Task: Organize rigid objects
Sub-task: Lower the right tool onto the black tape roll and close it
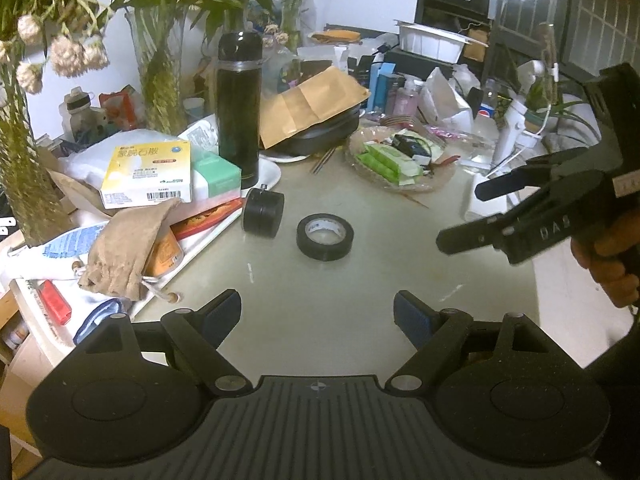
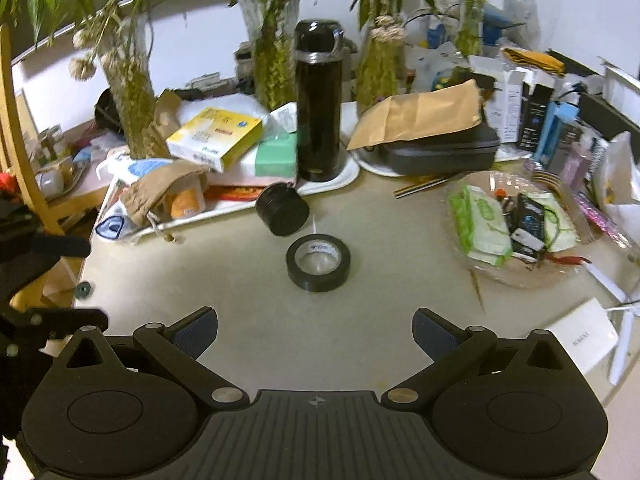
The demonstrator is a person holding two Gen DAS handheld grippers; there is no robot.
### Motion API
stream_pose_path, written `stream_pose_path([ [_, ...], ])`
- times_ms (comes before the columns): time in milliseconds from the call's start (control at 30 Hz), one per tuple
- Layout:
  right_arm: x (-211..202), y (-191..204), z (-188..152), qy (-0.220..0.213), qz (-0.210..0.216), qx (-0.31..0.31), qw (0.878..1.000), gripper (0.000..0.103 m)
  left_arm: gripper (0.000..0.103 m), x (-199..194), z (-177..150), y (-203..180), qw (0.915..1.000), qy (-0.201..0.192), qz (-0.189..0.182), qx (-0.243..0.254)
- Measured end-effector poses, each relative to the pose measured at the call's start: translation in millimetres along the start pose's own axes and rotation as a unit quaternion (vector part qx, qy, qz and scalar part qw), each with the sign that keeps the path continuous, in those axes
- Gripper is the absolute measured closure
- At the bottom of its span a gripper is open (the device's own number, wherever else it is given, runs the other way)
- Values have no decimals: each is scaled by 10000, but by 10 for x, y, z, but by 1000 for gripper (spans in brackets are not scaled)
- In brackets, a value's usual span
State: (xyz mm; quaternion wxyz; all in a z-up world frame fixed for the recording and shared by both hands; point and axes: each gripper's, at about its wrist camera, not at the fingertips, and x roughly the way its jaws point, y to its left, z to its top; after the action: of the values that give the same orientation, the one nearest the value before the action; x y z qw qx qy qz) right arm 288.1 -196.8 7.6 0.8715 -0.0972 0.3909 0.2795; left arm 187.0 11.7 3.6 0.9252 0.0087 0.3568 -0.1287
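Both tongs spread wide, nothing held: left tongs and right tongs hang over bare table, pads clear of everything. Tape roll lies flat, hole up, straight ahead of the right tongs and between its finger lines; no long axis, it's round. From the left tongs the roll is also ahead, about centred. Right looks slightly nearer, though it's close. Black caster wheel sits just beyond-left of the roll, apart from it, tilted, near the white tray edge. Tall black flask stands upright on that tray.

Containers: clear glass dish to the right holds green-white packets and a dark small device; well apart from the roll. Left tray holds a yellow box, a mint-green box and a tan drawstring pouch. Likely next: close in on the roll across its outer rim.
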Motion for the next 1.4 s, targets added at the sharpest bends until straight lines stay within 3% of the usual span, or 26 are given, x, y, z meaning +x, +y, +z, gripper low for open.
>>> stream_pose_path([
  [367, 479, -12, -26, 70, 353, -319, 9988, 0, 19, 192, -78, 148, 9999, -15, 50, -126],
  [767, 1066, -45, 46, 117, 448, -488, 9977, 2, 19, 226, -123, 183, 9996, -16, 251, -86],
  [1100, 1474, -63, 188, 26, 424, -476, 9980, 13, 19, 240, -102, 124, 9996, -37, 281, 60],
  [1333, 1732, -33, 213, 99, 260, -573, 9980, 17, 19, 256, -86, 193, 9996, 13, 231, -149],
  [1400, 1789, -26, 213, 139, 174, -640, 9977, 24, 19, 258, -82, 199, 9996, 20, 243, -163],
])
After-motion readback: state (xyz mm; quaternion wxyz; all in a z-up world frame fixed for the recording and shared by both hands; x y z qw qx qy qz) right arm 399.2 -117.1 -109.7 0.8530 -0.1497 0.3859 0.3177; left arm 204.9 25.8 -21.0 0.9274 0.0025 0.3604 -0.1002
